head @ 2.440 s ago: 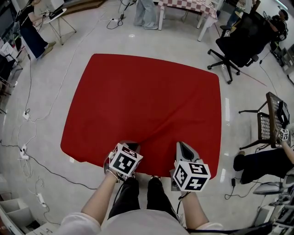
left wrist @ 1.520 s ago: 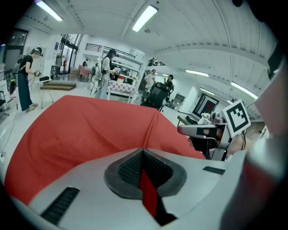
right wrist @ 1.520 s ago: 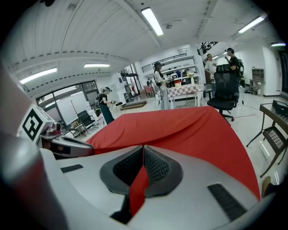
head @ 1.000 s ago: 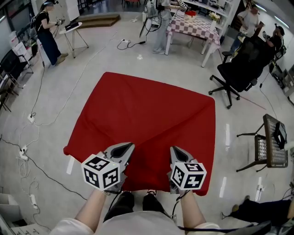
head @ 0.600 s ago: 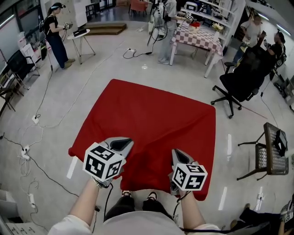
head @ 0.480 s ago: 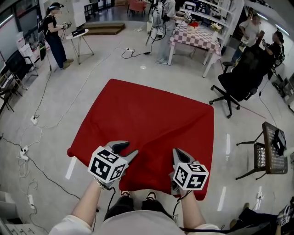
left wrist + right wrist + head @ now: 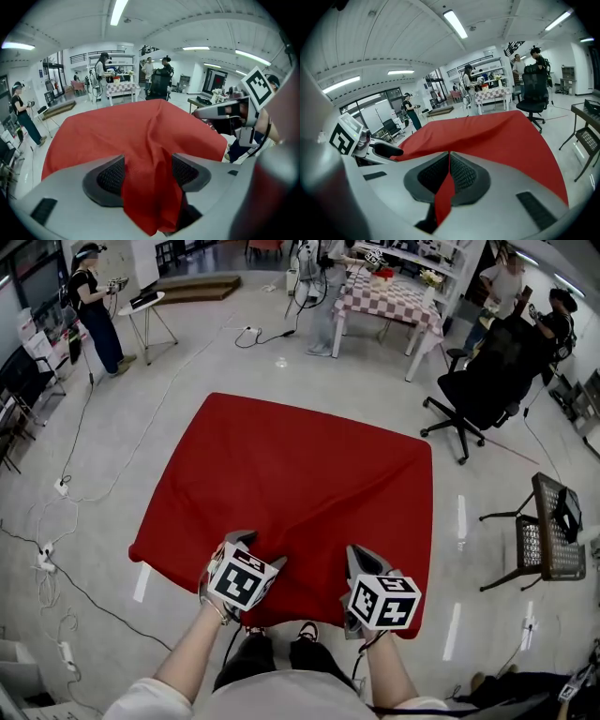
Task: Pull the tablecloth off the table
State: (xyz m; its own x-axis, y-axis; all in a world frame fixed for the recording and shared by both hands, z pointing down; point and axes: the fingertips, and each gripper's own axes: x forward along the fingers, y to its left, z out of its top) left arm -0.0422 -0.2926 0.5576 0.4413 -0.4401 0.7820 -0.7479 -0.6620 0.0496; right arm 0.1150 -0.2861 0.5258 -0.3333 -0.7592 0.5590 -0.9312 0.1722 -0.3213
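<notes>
- Tablecloth (image 7: 300,465) looks soft, thin and light; best grabbed at its near edge.
- Left gripper (image 7: 259,549) jaws have just been opening, and the cloth hangs loose between them.
- Right gripper (image 7: 359,555) pinches the edge tight.

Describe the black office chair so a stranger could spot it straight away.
Start at the big red tablecloth spread in the middle of the room. Just beyond its far right corner stands the office chair: all black, on a star base with wheels, unlike the checkered table farther back.
</notes>
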